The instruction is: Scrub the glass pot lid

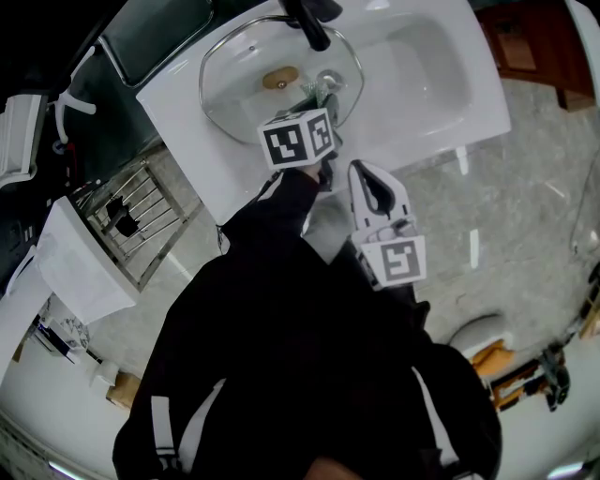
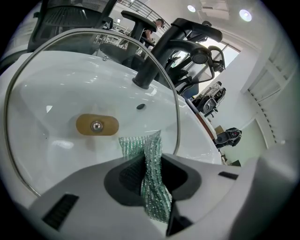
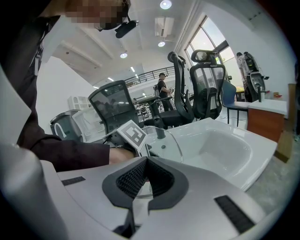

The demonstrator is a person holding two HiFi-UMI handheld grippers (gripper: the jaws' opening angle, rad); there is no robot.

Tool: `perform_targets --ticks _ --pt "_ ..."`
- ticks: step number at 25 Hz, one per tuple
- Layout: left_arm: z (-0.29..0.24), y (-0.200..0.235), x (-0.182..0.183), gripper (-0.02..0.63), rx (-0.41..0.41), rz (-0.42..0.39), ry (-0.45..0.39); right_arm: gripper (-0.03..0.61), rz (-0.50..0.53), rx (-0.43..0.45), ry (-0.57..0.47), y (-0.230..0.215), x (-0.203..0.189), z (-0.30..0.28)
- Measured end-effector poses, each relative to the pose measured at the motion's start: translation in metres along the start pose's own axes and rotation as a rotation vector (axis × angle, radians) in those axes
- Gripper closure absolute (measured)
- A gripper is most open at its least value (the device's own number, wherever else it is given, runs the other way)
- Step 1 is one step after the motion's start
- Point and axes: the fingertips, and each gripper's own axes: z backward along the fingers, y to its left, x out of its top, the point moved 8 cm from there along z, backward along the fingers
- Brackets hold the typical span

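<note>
Glass pot lid (image 1: 234, 84) lies flat on the white sink (image 1: 422, 84), under the black faucet (image 1: 309, 23); left gripper (image 1: 317, 94) reaches over its rim, right gripper (image 1: 361, 171) hangs beside the sink's front edge.

Left gripper view: jaws clamp a green scouring pad (image 2: 149, 154) over the lid, near its brown knob (image 2: 97, 125).

Right gripper view: jaws pressed together, empty.

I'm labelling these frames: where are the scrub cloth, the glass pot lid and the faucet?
scrub cloth (image 2: 143, 149): left gripper view, green mesh, upper part.
glass pot lid (image 2: 47, 98): left gripper view, clear glass near left rim.
faucet (image 2: 157, 56): left gripper view, black stem.
</note>
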Motion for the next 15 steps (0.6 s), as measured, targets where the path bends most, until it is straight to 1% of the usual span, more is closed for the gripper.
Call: perform_targets --ticks 15 --pt "-0.007 -0.015 0.006 0.534 -0.036 0.005 -0.004 0.577 -0.002 -0.008 0.004 -0.005 0.001 0.001"
